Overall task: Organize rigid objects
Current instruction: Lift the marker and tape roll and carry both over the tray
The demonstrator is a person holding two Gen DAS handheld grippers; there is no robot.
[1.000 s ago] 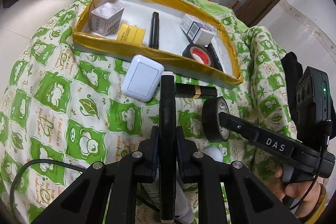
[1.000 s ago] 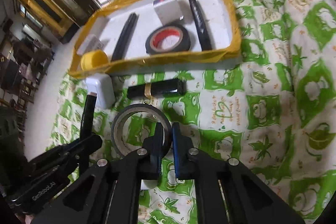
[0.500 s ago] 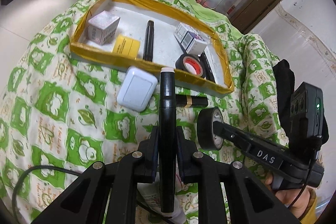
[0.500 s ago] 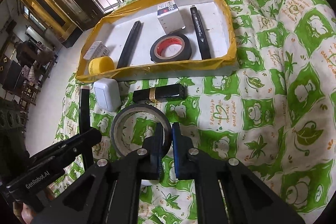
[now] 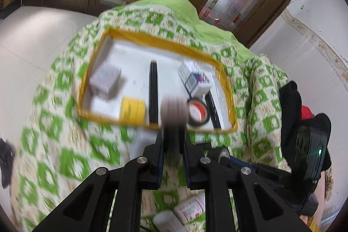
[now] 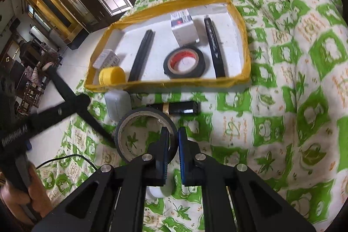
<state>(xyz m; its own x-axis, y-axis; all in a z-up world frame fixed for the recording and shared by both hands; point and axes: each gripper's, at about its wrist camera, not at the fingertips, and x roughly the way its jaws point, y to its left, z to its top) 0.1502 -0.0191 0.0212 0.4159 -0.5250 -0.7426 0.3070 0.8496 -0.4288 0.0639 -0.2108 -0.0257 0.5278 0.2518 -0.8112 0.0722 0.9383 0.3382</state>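
Left gripper (image 5: pixel 174 140) clamped on a black stick (image 5: pixel 175 110), seen end-on and blurred, raised over the near rim of the tray (image 5: pixel 156 125); in the right view the stick (image 6: pixel 71 97) juts up and away from it. Right gripper (image 6: pixel 173 142) pinched on the wall of a grey tape roll (image 6: pixel 144 136), held just above the green cloth (image 6: pixel 282 123). Ahead of the right gripper: black tube (image 6: pixel 174 107) and white case (image 6: pixel 117 104) on the cloth, then tray (image 6: pixel 165 83) with red-cored tape (image 6: pixel 184 62), two pens, boxes, yellow roll (image 6: pixel 112 75).
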